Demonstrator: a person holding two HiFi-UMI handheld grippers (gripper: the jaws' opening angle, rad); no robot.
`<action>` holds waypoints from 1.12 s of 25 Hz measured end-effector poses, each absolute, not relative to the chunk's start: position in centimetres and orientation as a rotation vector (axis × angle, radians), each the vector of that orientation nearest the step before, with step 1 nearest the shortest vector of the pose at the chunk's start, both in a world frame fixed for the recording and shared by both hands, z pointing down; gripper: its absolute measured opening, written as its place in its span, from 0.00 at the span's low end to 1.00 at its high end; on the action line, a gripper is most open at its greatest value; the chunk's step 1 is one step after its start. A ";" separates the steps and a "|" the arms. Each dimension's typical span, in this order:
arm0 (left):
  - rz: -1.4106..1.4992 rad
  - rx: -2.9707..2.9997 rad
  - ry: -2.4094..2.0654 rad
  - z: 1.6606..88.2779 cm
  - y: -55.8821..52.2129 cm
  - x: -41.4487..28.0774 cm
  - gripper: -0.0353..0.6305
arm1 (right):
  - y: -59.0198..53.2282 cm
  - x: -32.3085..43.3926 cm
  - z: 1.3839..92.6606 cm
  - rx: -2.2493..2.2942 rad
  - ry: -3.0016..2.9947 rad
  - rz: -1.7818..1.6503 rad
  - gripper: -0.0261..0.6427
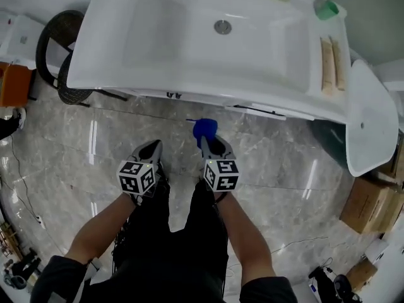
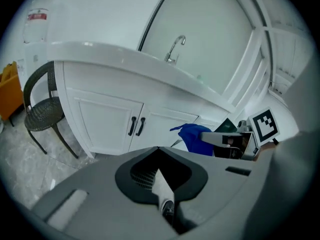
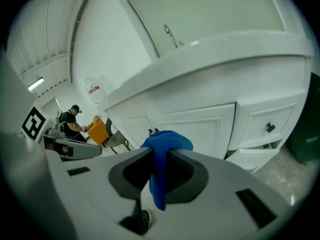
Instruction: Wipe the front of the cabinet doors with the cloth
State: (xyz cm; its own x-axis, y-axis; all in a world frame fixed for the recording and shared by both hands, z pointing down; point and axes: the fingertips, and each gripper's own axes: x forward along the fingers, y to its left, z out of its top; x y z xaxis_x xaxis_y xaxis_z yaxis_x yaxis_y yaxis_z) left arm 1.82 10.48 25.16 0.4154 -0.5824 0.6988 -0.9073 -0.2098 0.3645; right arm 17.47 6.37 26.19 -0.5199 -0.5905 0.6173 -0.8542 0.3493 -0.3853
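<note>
The bunched blue cloth point(image 3: 165, 140) is pinched between the jaws of the right gripper point(image 3: 158, 159) and held before the white panelled cabinet doors point(image 3: 197, 129), apparently readied for wiping. The left gripper point(image 2: 159, 151), jaws together on nothing, is held back from those doors.

We locate the cabinet doors point(image 2: 105, 124) beneath the sink point(image 1: 189, 84). The chair point(image 2: 44, 115) stands to their left. The cloth point(image 1: 204, 129) sits before them.
</note>
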 end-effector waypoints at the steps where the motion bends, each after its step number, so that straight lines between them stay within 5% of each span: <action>1: 0.519 1.932 -1.279 23.2 10.5 2.1 0.05 | 6.5 17.3 24.2 1.277 -2.272 0.967 0.12; 19: 0.002 2.551 -1.494 -19.8 11.8 0.8 0.05 | 9.7 14.0 -17.0 1.428 -2.762 0.389 0.12; 28: -0.141 2.632 -1.494 -25.1 15.0 -1.3 0.05 | 12.6 10.6 -24.2 1.466 -2.811 0.147 0.12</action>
State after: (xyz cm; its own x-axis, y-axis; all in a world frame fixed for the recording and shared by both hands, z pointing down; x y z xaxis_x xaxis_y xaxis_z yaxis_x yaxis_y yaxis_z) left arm -1.31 15.01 -25.06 0.5107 -0.8594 -0.0255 -0.8489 -0.5088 0.1429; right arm 10.62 12.55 -24.20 -0.5730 -0.8194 0.0149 -0.8165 0.5692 -0.0967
